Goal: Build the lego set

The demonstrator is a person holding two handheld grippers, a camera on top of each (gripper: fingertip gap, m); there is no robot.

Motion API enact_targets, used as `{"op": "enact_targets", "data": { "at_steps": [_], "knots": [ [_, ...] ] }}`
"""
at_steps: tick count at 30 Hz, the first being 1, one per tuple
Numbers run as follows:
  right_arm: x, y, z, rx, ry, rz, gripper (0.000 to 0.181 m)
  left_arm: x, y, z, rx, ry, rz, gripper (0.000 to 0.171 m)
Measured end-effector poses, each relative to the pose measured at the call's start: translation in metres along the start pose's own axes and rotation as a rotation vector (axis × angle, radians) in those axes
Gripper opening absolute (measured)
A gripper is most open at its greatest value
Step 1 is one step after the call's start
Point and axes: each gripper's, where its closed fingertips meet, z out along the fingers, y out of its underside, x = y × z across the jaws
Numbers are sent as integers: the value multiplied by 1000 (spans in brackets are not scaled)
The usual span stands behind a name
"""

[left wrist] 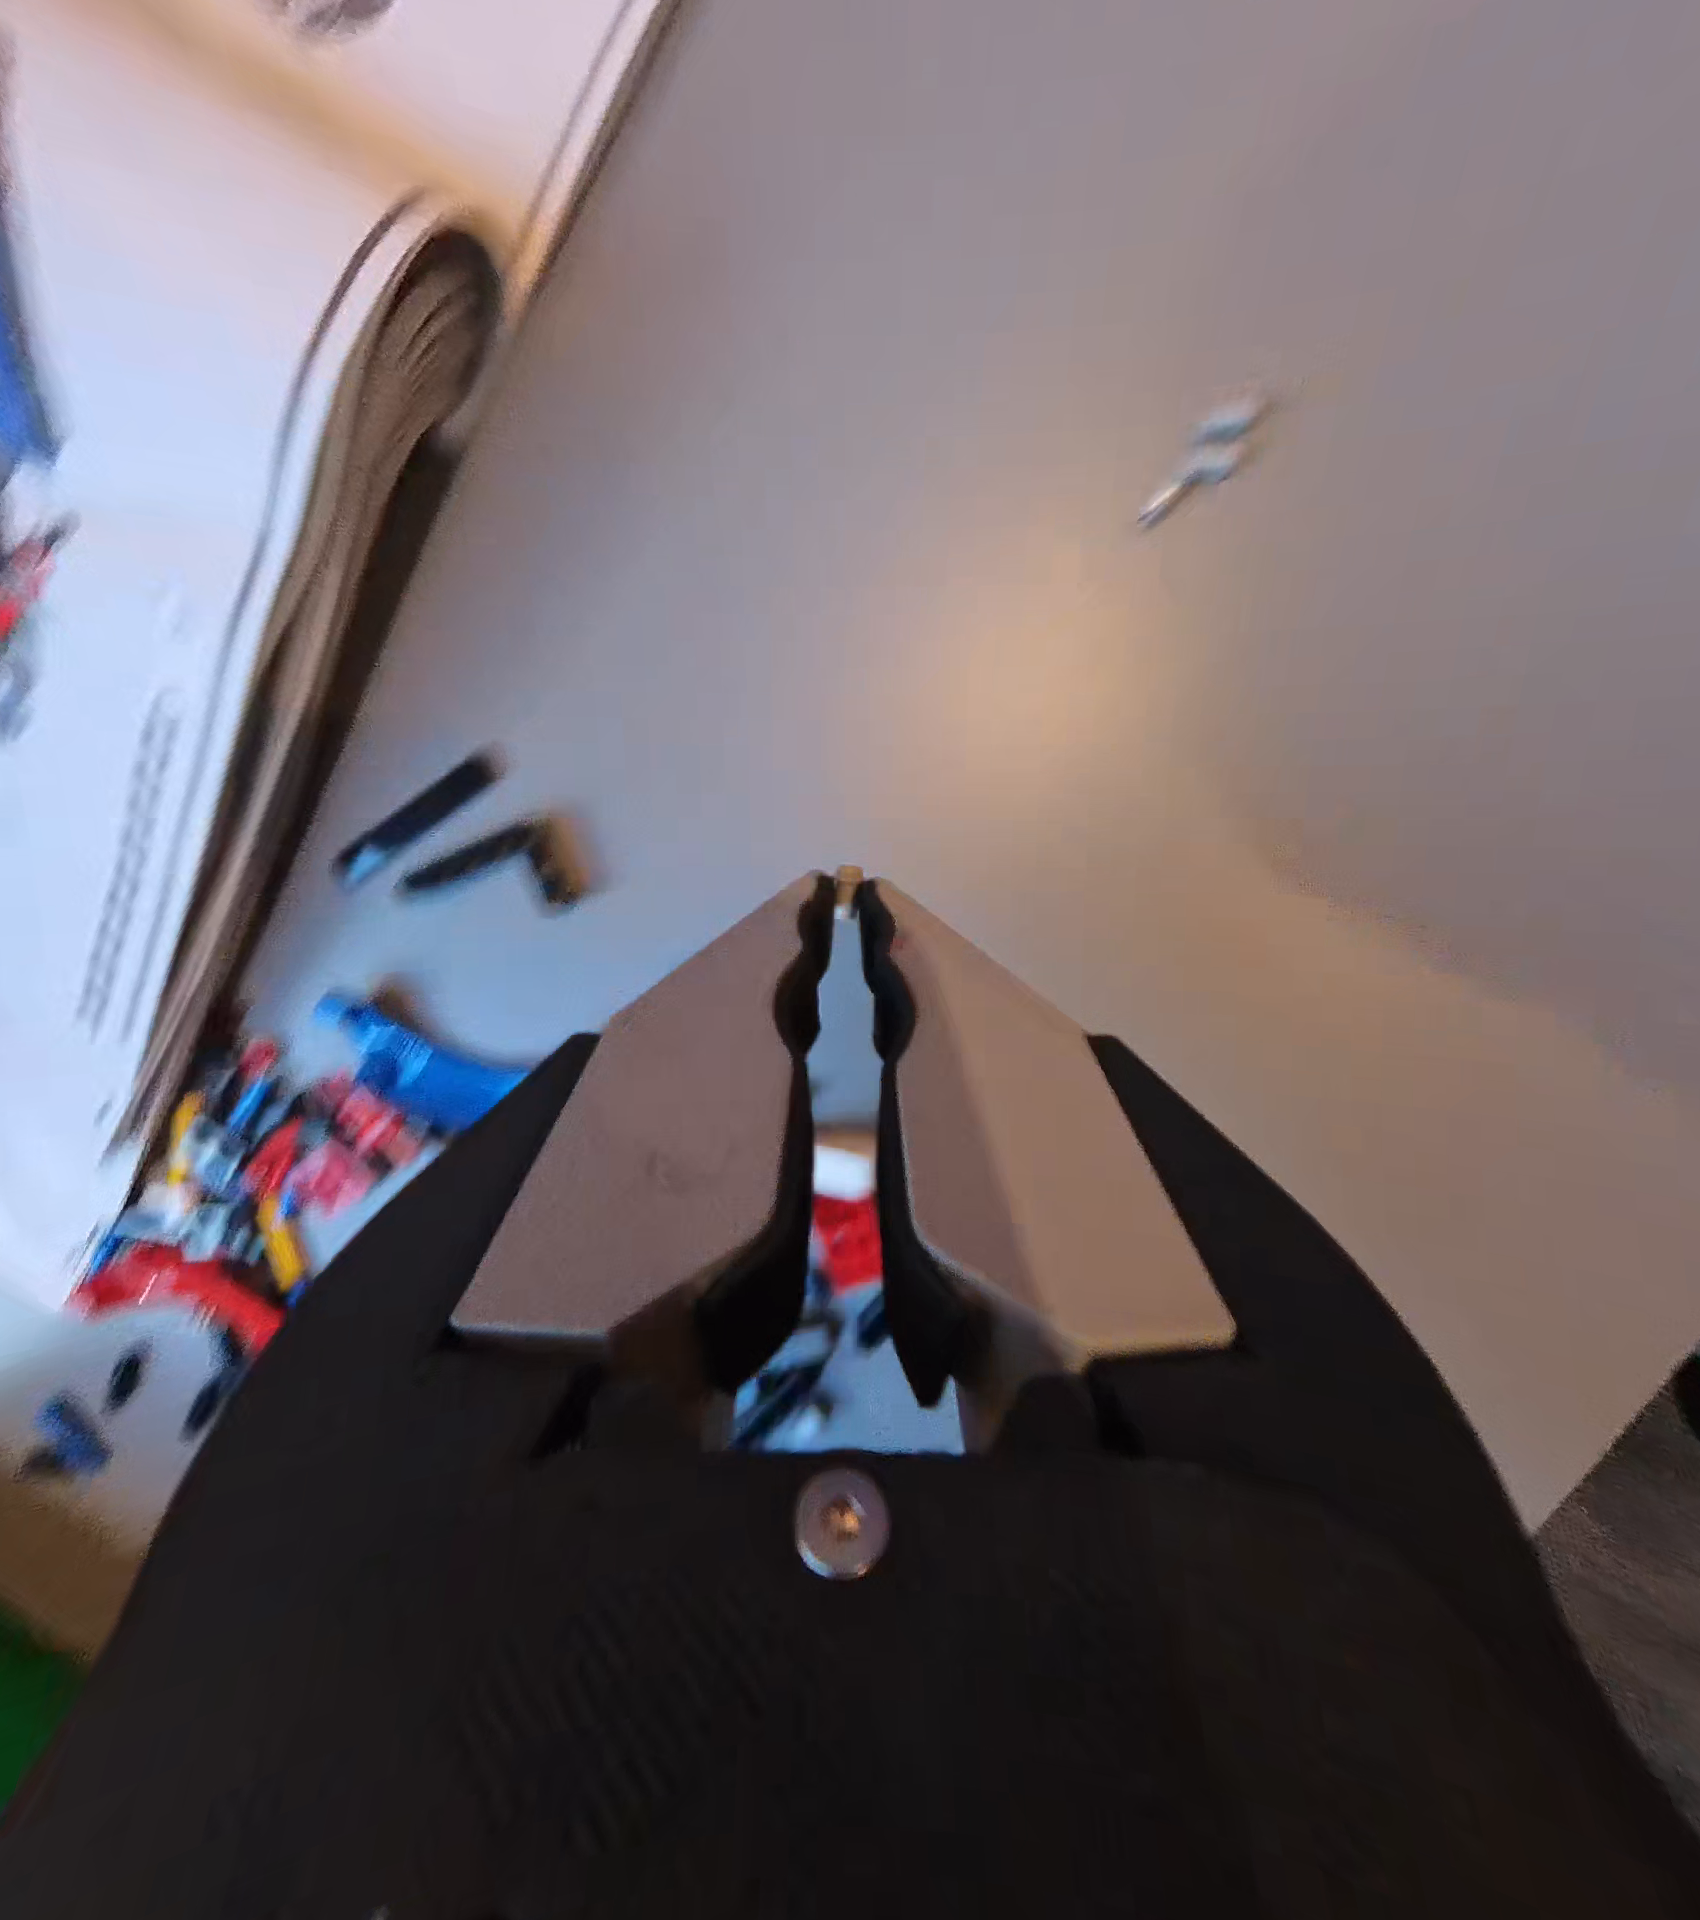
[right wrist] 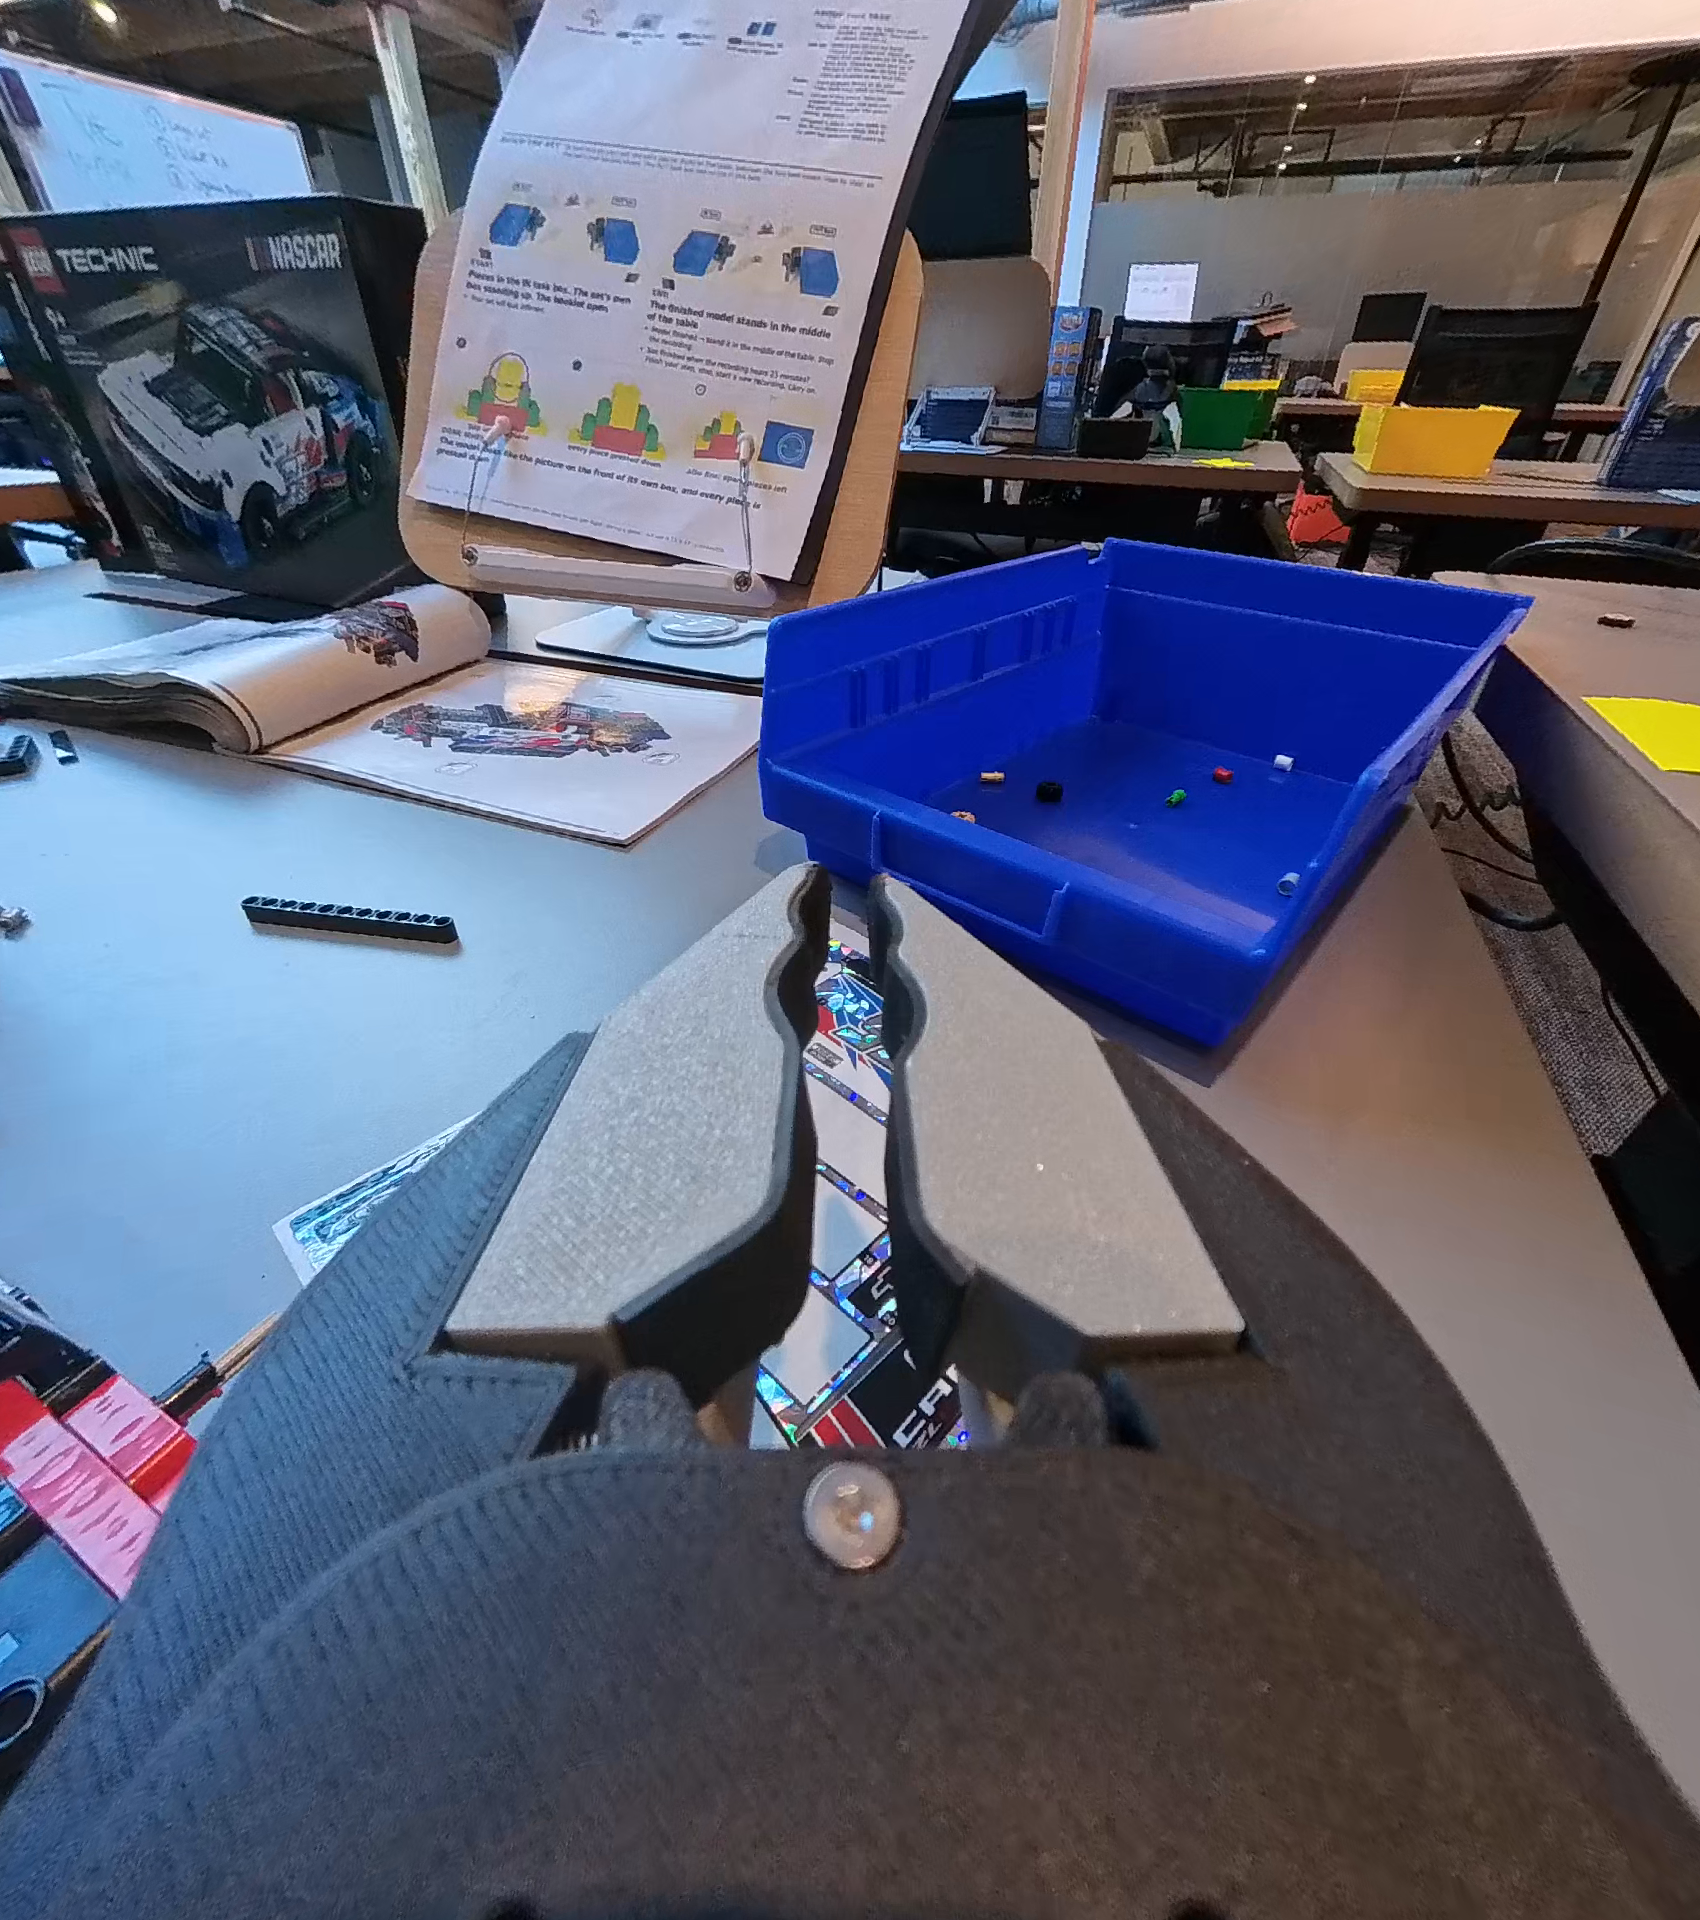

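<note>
My left gripper (left wrist: 846, 891) is shut on a small tan pin (left wrist: 847, 885), pinched at the very fingertips and held above the grey table (left wrist: 1033, 364); this view is motion-blurred. A pile of red, blue and black lego pieces (left wrist: 264, 1153) lies below it to the left. My right gripper (right wrist: 849, 896) has its jaws nearly together with nothing between them, above a shiny sticker sheet (right wrist: 851, 1153). The partly built model (right wrist: 46, 1455) sits at the lower left of the right wrist view. A long black beam (right wrist: 349, 920) lies on the table to the left.
A blue bin (right wrist: 929, 665) with several tiny pieces stands just right of my right gripper. The open booklet (right wrist: 472, 717), set box (right wrist: 202, 395) and sheet stand (right wrist: 669, 312) are behind. A small grey piece (right wrist: 1, 916) and black pieces (left wrist: 430, 821) lie loose. From either gripper's tips it is about 25 cm to the long black beam (right wrist: 349, 920).
</note>
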Motion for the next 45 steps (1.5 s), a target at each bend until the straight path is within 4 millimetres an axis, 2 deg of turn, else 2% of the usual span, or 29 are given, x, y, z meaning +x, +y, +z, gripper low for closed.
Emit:
{"op": "enact_targets", "data": {
  "at_steps": [3,7,12,18,22,27,31,34,36,38,42,45],
  "knots": [
    [0,0,0,4,1,1,4,37,-31,21,27,76,77,2],
    [0,-1,-1,8,0,4,4,68,-45,43,0,108,164,2],
    [0,-1,-1,8,-5,8,4,79,-46,61,-17,99,212,2],
    [0,-1,-1,8,-9,8,4,82,-46,61,6,80,218,11],
    [-1,-1,-1,6,-9,5,4,78,-43,52,32,67,187,12],
    [-1,0,0,3,-7,3,4,69,-41,30,134,64,99,13],
    [-1,0,0,0,-4,-1,4,53,-34,18,181,10,43,12],
    [-1,1,0,-4,-2,-3,5,42,-49,11,314,-21,-67,15],
    [0,1,0,-7,5,-6,5,24,-64,12,452,-108,-206,27],
    [0,1,1,-11,8,-11,5,14,-70,17,574,-188,-283,27],
    [-3,4,4,-37,7,-37,5,10,-75,18,688,-345,-209,27],
    [-6,11,8,-85,4,-70,5,13,-81,11,748,-360,-180,28]
  ]
}}
